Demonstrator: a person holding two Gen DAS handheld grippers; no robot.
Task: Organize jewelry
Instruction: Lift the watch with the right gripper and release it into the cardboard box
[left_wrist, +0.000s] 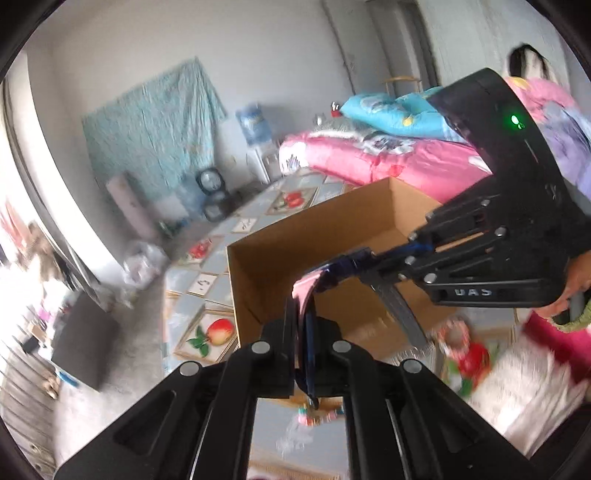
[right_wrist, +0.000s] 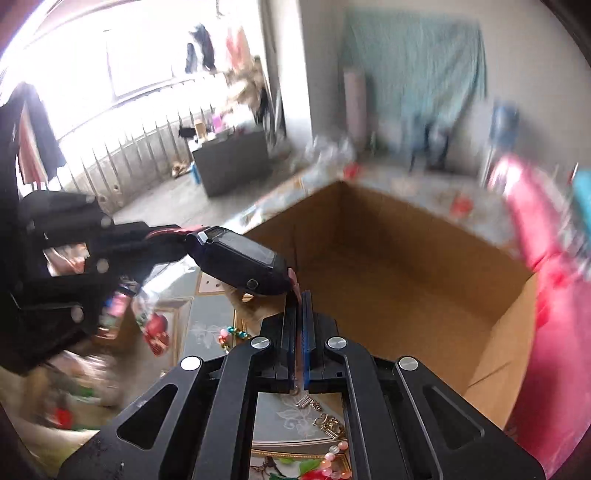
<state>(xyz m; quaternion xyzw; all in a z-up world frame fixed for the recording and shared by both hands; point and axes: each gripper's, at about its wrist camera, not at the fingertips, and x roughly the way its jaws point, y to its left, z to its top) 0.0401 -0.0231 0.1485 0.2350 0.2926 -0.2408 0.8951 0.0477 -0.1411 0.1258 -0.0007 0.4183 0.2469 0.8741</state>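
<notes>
A dark digital watch (right_wrist: 243, 262) with a pink strap (left_wrist: 306, 286) hangs in the air between my two grippers, above the near edge of an open cardboard box (right_wrist: 388, 280). In the right wrist view my right gripper (right_wrist: 300, 295) is shut on one strap end, and my left gripper (right_wrist: 184, 236) reaches in from the left, shut on the other end. In the left wrist view my left gripper (left_wrist: 303, 317) pinches the strap at bottom centre. My right gripper (left_wrist: 345, 264) comes in from the right and grips the watch's far end. The cardboard box (left_wrist: 295, 236) looks bare inside.
Bead bracelets (right_wrist: 232, 334) and a gold chain (right_wrist: 328, 424) lie on the fruit-patterned tablecloth (left_wrist: 207, 284) below the grippers. Pink bedding (left_wrist: 369, 155) is piled behind the box. A person's hand (left_wrist: 576, 280) holds the right gripper. White packaging (left_wrist: 524, 387) lies at the right.
</notes>
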